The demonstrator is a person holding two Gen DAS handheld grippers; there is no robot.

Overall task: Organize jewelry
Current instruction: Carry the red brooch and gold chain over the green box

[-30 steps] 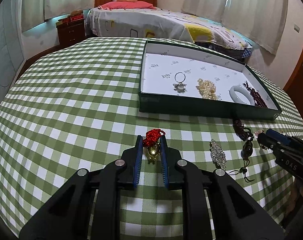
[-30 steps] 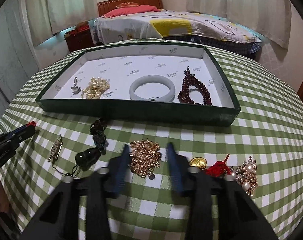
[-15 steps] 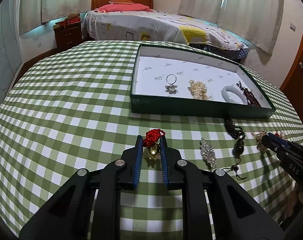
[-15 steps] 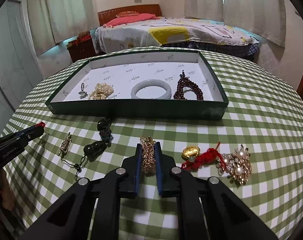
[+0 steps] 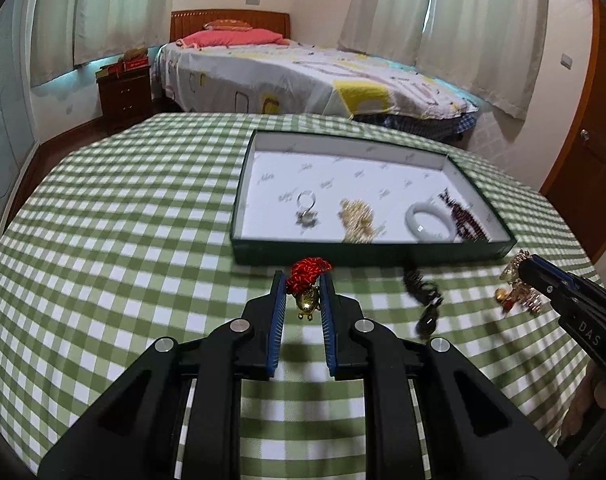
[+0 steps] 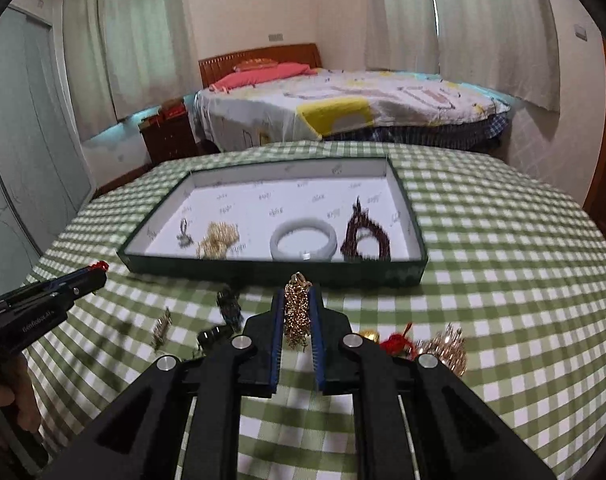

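My left gripper (image 5: pixel 301 280) is shut on a red-cord gold charm (image 5: pixel 306 286), lifted above the green checked cloth. My right gripper (image 6: pixel 297 298) is shut on a gold chain necklace (image 6: pixel 297 312) that hangs between its pads. Ahead lies the green tray (image 5: pixel 343 254) with a white lining; in it are a ring (image 5: pixel 306 208), pearls (image 5: pixel 357 220), a white bangle (image 5: pixel 430 222) and dark red beads (image 5: pixel 465 220). On the cloth remain a black bead string (image 6: pixel 227 312), a silver brooch (image 6: pixel 161 326), another red-cord gold charm (image 6: pixel 391 342) and a pearl brooch (image 6: pixel 445 346).
The round table (image 6: pixel 503 260) drops off on every side. A bed (image 6: pixel 343 104) and a wooden nightstand (image 5: pixel 123 92) stand behind it, a door (image 5: pixel 595 152) at the right. A hand (image 6: pixel 11 396) grips the left tool's handle.
The right gripper has shut on the gold chain and lifted it. Both grippers have risen; the tray and table look farther away, and the left charm has come up off the cloth.
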